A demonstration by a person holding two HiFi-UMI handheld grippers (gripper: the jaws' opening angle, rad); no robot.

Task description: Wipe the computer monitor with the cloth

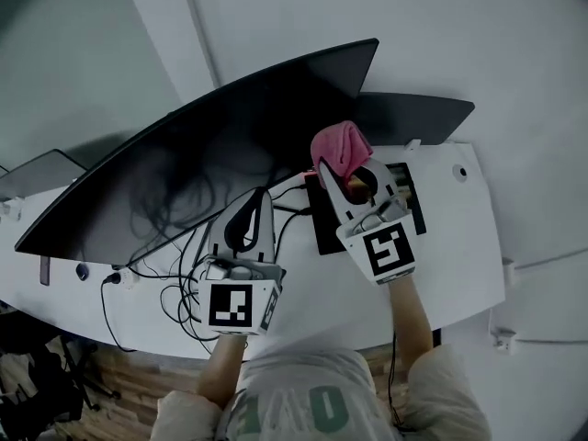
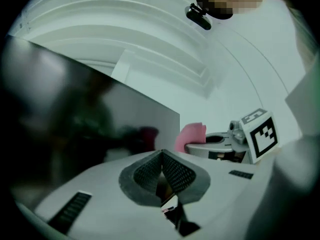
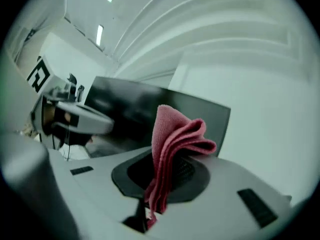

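Currently pink cloth [image 3: 172, 149] pinched between right gripper [image 1: 347, 173] jaws near monitor [image 1: 184, 173]; left gripper [image 1: 256, 202] jaws closed, empty

The head camera is looking steeply down from above and in front of the monitor [image 1: 202, 150], taking in its whole screen, the left gripper [image 1: 258, 197] and the right gripper [image 1: 346, 168]. Each gripper camera is riding close before the monitor, facing along its own jaws and catching the other gripper sideways. All three are sharing the monitor and the pink cloth [image 1: 340, 145].

Bunched pink cloth [image 1: 340, 147], dark monitor [image 1: 184, 168] behind
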